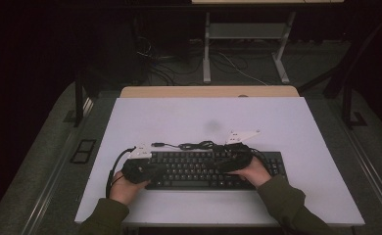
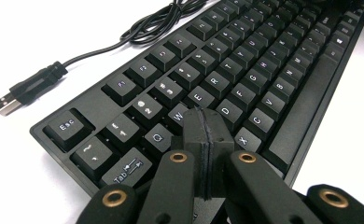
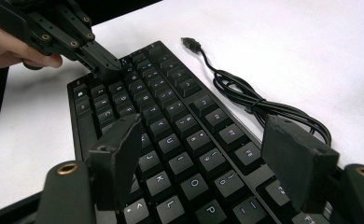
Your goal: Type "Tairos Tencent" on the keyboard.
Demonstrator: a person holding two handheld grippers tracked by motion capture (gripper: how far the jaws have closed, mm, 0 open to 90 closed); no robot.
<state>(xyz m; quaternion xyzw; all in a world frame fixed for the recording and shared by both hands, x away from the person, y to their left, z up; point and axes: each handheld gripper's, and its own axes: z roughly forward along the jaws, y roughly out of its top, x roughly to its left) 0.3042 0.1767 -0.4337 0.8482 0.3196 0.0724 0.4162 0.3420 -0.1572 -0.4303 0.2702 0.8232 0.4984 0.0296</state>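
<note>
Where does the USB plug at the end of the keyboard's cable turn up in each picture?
High view: the USB plug lies on the white table just behind the keyboard's left half.
Left gripper view: USB plug at far left, beyond the Esc key.
Right gripper view: USB plug near top centre.
Shared landmark: the bundled cable behind the keyboard.

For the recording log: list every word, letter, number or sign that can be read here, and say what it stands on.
"Esc" on the keyboard's corner key.
"Tab" on the key near the left gripper.
"Q", "E", "R", "D", "C", "X" on letter keys in the left gripper view.
"K", "L", "O", "U", "P" on keys in the right gripper view, below the right gripper.
Number-row and function-row legends: too blurred.
High view: key legends too small.
</note>
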